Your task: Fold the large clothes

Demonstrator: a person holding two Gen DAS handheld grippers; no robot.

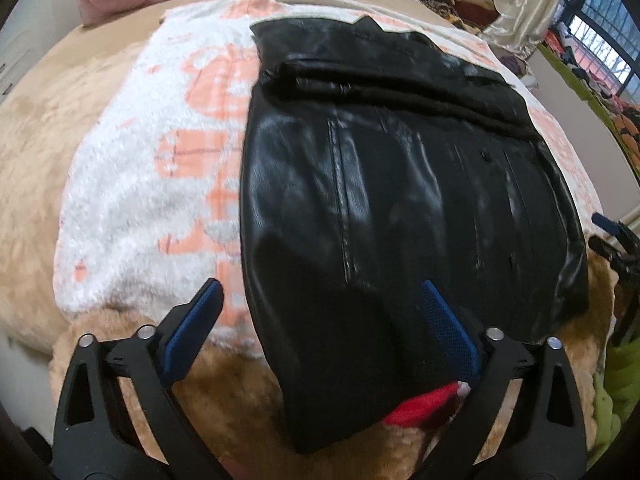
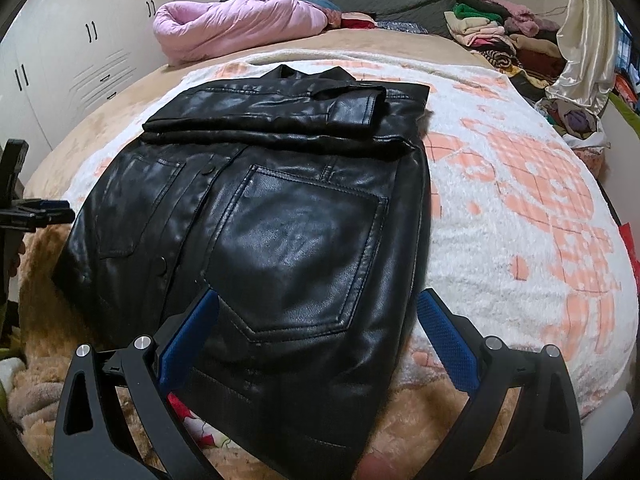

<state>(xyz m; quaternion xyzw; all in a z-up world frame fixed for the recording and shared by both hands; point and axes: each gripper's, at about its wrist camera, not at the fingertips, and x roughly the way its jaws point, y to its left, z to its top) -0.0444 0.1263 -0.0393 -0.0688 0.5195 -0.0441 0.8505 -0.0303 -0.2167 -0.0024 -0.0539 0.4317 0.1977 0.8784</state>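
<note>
Black leather jacket (image 2: 280,208) — lying flat on the white-and-orange blanket (image 2: 520,200) over my bed (image 1: 32,168), sleeves folded across its upper part, hem toward the bed's near edge.

My left hand-held gripper (image 1: 320,324) — fingers wide apart, clamped on nothing; it hovers at the jacket's near left hem corner, one pad over the leather, the other over the blanket.

My right hand-held gripper (image 2: 320,332) — fingers spread, gripping nothing; it straddles the hem's right part, below the patch pocket (image 2: 296,248).

Pink quilt (image 2: 228,24) — bunched at the bed's far edge.
</note>
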